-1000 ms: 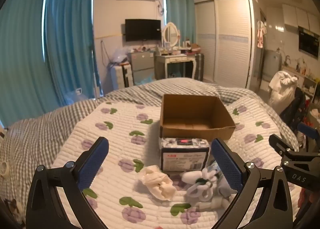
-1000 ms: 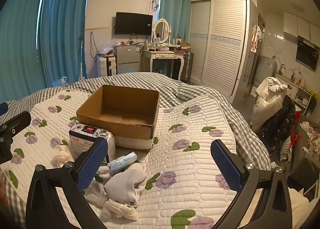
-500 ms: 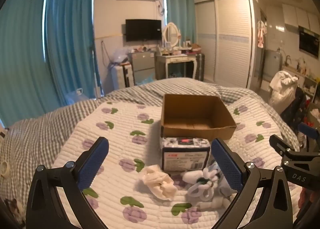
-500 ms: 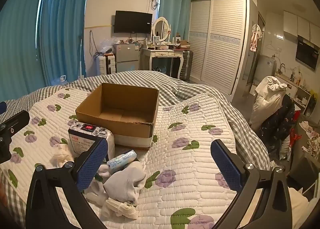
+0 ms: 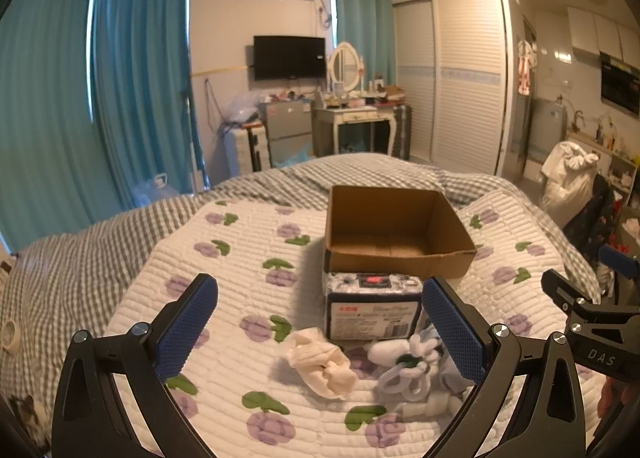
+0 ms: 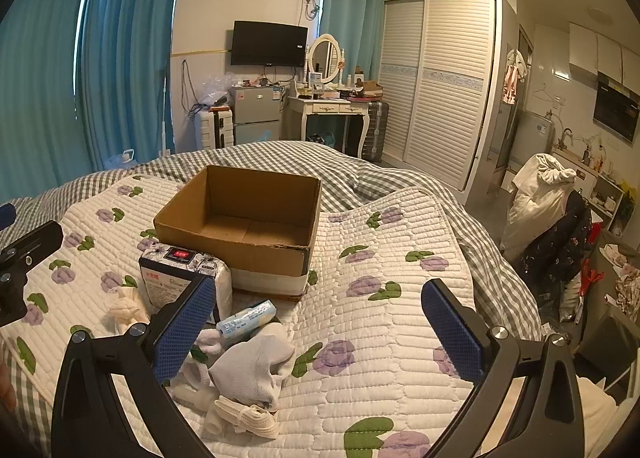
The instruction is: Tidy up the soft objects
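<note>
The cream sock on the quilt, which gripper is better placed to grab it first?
Probably left. The cream sock lies between the open jaws of the left gripper, just ahead. For the right gripper, also open, it lies far left, outside its jaws.

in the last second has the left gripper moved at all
Barely: the left gripper has eased slightly back and up. The cardboard box and tissue pack sit slightly lower in its view; both grippers stay open.

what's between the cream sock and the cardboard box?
The tissue pack sits between the cream sock and the cardboard box, clearest in the left wrist view.
</note>
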The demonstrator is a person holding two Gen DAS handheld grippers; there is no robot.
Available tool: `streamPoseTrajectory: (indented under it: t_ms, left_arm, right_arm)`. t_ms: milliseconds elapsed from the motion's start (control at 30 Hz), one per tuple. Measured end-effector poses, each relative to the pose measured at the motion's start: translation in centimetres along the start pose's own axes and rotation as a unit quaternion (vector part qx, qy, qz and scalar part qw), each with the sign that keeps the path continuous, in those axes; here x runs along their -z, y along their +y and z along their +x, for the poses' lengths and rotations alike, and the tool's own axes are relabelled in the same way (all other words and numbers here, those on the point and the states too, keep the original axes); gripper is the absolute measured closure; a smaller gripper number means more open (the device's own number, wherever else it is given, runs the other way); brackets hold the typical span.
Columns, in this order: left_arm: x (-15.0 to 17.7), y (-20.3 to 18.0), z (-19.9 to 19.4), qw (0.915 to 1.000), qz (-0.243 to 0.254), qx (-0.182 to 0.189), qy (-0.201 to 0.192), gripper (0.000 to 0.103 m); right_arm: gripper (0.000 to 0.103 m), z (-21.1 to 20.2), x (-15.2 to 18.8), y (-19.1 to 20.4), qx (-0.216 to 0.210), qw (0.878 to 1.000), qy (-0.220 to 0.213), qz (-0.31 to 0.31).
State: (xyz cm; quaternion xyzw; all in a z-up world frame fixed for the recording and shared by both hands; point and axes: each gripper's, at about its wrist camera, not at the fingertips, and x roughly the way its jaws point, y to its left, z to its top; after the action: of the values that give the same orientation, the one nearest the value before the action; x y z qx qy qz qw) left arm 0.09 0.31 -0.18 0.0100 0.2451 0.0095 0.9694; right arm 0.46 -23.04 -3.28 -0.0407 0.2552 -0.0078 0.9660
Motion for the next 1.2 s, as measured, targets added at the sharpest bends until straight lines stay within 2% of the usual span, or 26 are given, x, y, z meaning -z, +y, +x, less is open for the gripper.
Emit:
streamPoseTrajectory:
  t_ms: [1000, 1200]
  left_arm:
    - [0.0, 0.1, -0.1, 1.0, -0.003, 0.004, 0.002, 0.0]
    - [-0.3, -0.3, -1.1, 0.9999, 0.001, 0.009, -0.006, 0.0]
  right_arm:
    - [0.0, -0.9, -0.2, 0.3, -0.002, 1.0, -0.003, -0.006]
    - [0.0, -1.6, -0.4, 0.5, -0.003, 1.0, -0.006, -0.007]
